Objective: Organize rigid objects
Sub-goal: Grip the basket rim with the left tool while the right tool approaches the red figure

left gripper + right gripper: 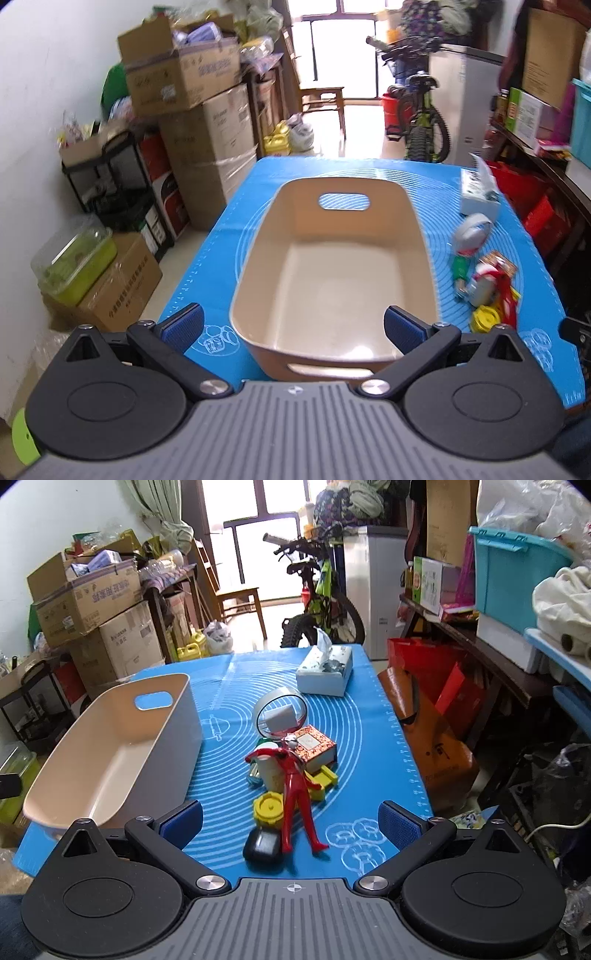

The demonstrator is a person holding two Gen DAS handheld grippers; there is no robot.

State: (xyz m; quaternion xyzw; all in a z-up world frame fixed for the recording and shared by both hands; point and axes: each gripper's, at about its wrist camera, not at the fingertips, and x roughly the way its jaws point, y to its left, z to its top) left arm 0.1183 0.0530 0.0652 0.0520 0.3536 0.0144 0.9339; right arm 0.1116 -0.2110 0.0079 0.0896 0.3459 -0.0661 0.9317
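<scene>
Two claws hover low over a desk covered by a blue mat in a cluttered storeroom. The left claw is spread wide and holds nothing, its blue pads flanking the near end of a beige bin, which it looks down into; the bin's floor is bare. The right claw is likewise wide open and grips nothing, aimed level along the mat at a heap of small items lying just right of the bin.

Nearest that claw, between its fingers, a red figure lies on its back, legs toward the camera, with a black case touching its left side and a yellow lid just beyond. Behind the figure sit a yellow block, a patterned box and a tape ring standing on edge (the items under the figure's torso are too tangled to tell apart). A tissue box rests at the desk's far edge, well apart from the heap.

Cardboard cartons are stacked along the left wall, a bicycle stands beyond the desk, and shelves with a teal crate crowd the right side.
</scene>
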